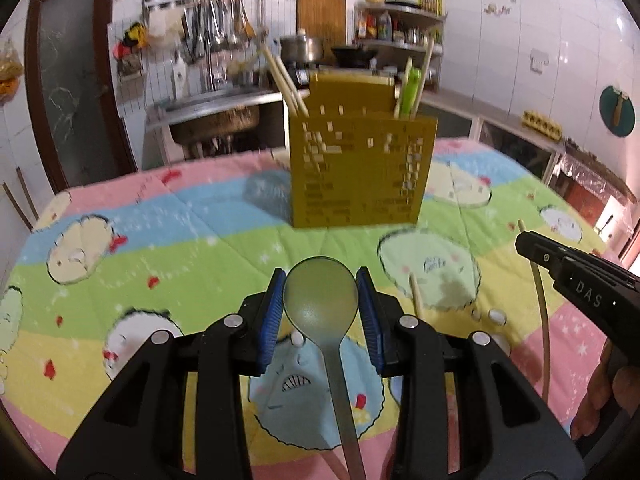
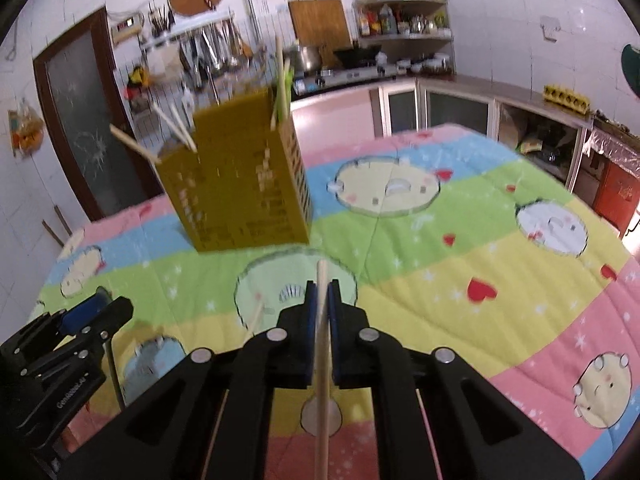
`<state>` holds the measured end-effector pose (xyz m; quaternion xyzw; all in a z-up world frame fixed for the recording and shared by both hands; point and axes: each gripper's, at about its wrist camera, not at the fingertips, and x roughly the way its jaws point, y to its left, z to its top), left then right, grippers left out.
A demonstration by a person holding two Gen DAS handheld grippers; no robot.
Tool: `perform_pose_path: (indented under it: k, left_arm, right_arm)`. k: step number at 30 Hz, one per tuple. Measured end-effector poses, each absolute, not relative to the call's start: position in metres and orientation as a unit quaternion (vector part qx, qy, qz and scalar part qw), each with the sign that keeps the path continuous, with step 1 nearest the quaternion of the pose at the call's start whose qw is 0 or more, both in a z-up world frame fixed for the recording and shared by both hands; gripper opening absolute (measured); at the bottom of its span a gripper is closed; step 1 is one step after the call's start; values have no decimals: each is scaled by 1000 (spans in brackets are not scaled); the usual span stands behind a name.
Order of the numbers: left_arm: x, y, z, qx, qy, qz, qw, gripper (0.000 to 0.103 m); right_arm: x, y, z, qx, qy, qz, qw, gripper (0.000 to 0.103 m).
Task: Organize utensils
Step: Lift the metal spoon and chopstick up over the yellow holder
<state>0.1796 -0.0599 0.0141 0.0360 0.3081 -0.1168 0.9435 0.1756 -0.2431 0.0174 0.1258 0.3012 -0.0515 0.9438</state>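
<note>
We see the left gripper (image 1: 321, 304) raised above the cartoon-print cloth (image 1: 192, 240), tilted downward toward the yellow utensil holder (image 1: 360, 168), its blue pads (image 1: 270, 316) clamping the bowl of a grey spoon (image 1: 320, 300). Beside it, the right gripper (image 2: 322, 300) points at the same holder, pressed together on a single wooden chopstick (image 2: 321, 360). Another chopstick (image 1: 415, 294) lies on the cloth, short of the holder.
</note>
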Motion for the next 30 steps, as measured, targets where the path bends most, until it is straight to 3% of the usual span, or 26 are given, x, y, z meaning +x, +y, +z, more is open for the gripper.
perform_pose_path:
  k: [12,30]
  left_arm:
    - [162,-61,55,64,207,-116,969,35]
    - [194,-49,75,27,172,-127,977,35]
  right_arm:
    - [172,-241,52,103,214,-60,970,6]
    - [199,-225,87,52,93,-66,992,6]
